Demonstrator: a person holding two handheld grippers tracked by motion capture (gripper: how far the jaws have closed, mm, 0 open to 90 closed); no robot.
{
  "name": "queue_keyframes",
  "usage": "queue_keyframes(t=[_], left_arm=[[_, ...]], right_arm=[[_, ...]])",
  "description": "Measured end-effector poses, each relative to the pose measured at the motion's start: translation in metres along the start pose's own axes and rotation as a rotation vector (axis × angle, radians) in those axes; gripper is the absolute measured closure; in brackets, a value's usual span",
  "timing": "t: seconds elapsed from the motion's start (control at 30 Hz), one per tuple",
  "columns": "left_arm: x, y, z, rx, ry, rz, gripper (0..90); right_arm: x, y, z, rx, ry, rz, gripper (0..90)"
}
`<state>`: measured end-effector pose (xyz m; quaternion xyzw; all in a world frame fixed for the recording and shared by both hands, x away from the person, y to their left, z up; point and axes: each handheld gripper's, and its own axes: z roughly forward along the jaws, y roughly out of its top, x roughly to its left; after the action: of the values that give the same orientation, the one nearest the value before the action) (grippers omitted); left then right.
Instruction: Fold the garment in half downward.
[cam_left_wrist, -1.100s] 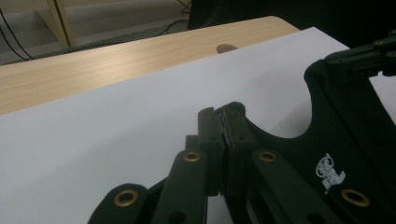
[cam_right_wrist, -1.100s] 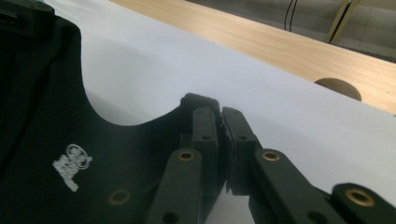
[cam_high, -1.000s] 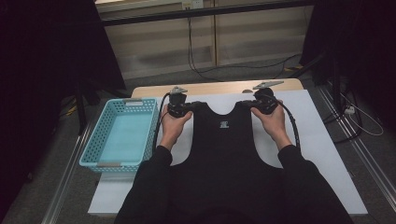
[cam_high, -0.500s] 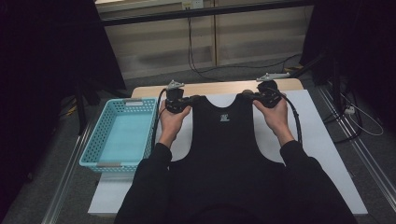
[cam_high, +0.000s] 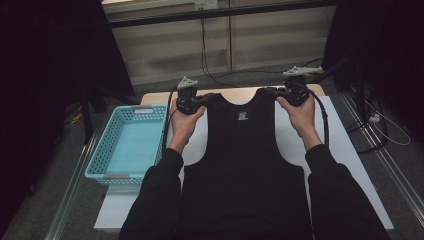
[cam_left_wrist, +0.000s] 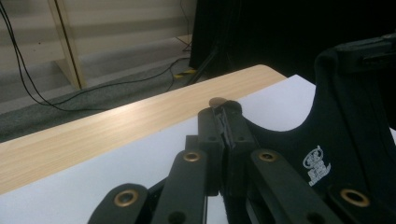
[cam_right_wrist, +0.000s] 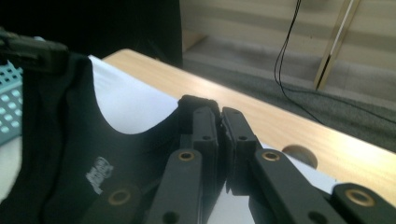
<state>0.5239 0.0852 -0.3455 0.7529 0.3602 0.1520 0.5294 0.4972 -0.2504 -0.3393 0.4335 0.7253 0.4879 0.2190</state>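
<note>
Nearest the camera in the high view, two black sleeves (cam_high: 150, 200) come in from the bottom edge, forearms running forward and slightly outward on either side of a black vest (cam_high: 245, 160). The vest is soft, matte knit, sleeveless, with a scooped neck and a small pale logo (cam_high: 242, 116) just below the neckline. It lies flat on a smooth white sheet (cam_high: 345, 150), its hem toward the person and its shoulder straps stretched away.

The left hand (cam_high: 184, 122) grips its tool from behind, wrist nearly straight. The left gripper (cam_high: 202, 100) has its jaws pressed together on the vest's left strap; in the left gripper view (cam_left_wrist: 224, 119) the two hard black jaws meet with dark fabric running off to their right, the logo (cam_left_wrist: 316, 161) lying just beside the linkage. The right hand (cam_high: 300, 112) mirrors this pose. The right gripper (cam_high: 274, 91) pinches the other strap; in the right gripper view (cam_right_wrist: 219, 123) the jaws are closed with a fold of black cloth bunched against their left side and the vest (cam_right_wrist: 70, 158) spreading away to the left.

Left of the left gripper, off the sheet, sits a light-blue plastic basket (cam_high: 105, 145) with perforated walls.

Beyond both grippers the sheet ends and a strip of pale wood-grain table (cam_left_wrist: 116, 121) shows, with a round hole (cam_right_wrist: 299, 154) in it just right of the right gripper's jaws. Farther off are grey floor and black cables (cam_high: 205, 45).
</note>
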Motion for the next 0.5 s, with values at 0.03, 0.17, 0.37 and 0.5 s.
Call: queue_keyframes(t=[0.03,0.17,0.37,0.5], left_arm=[[0.001,0.001,-0.001,-0.001,-0.004,-0.004,87.9],[0.002,0.008,-0.004,-0.02,-0.009,-0.006,87.9],[0.002,0.021,-0.01,-0.041,-0.01,0.005,87.9],[0.001,0.031,-0.012,-0.06,-0.009,0.009,87.9]], right_arm=[[0.0,0.002,-0.001,-0.008,0.002,0.002,85.0],[0.002,0.007,-0.005,-0.013,-0.001,-0.015,85.0],[0.002,0.02,-0.011,-0.033,-0.008,-0.028,85.0],[0.003,0.028,-0.015,-0.044,-0.016,-0.038,85.0]])
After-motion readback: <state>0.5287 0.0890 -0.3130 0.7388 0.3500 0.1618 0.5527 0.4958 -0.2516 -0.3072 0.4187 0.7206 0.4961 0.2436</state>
